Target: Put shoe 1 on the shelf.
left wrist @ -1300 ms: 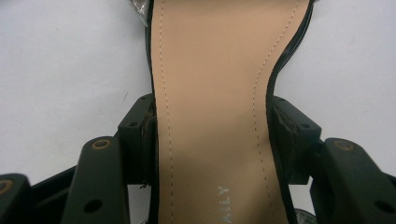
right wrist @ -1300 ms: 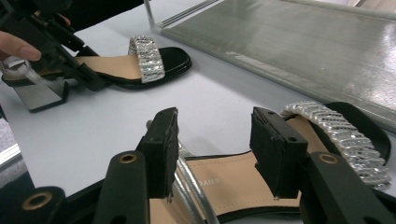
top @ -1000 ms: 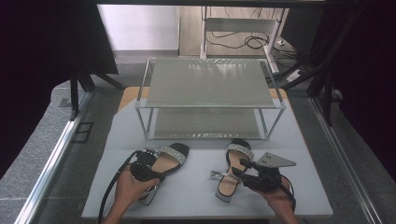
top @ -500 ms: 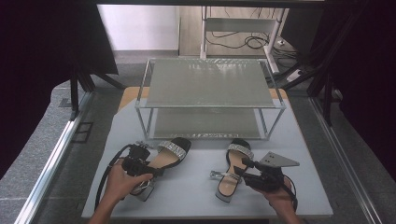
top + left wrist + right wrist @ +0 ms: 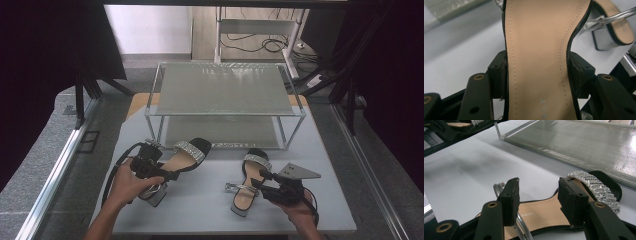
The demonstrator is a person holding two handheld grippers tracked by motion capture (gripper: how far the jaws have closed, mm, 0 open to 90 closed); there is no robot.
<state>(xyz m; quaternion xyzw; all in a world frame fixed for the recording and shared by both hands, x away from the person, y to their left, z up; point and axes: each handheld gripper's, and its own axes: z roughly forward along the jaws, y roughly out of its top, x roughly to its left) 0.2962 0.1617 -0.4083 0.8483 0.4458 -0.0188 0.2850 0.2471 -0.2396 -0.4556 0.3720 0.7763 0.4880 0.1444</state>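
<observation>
Left gripper (image 5: 172, 176): clamped across the waist of the left sandal (image 5: 180, 161), one pad on each edge of the sole; the left gripper view shows both pads pressed against the black rim of the tan insole.
Left sandal: held over the table's (image 5: 200, 205) near-left part, toe with its glitter strap toward the rack (image 5: 225, 90), block heel low by the hand (whether the heel touches the table I cannot tell).
Right gripper (image 5: 267, 181): jaws about half open, straddling the right sandal (image 5: 248, 184) at mid-sole; in the right gripper view (image 5: 537, 195) both pads stand above the insole with a gap each side, not pressing.
Right sandal: flat on the table at near-right, glitter strap toward the rack, silver ankle strap (image 5: 235, 187) sticking out to its left.
High view adds: the whole layout, two hands, the two-shelf rack behind both sandals, sandals well apart.
Left gripper view adds: the stitching along the insole, plus the right sandal's heel end (image 5: 616, 30) at top right.
Right gripper view adds: lettering "DAILY" on the insole, the rack's lower shelf (image 5: 584, 147) close beyond the toe, and the left sandal (image 5: 461, 125) at top left.
</observation>
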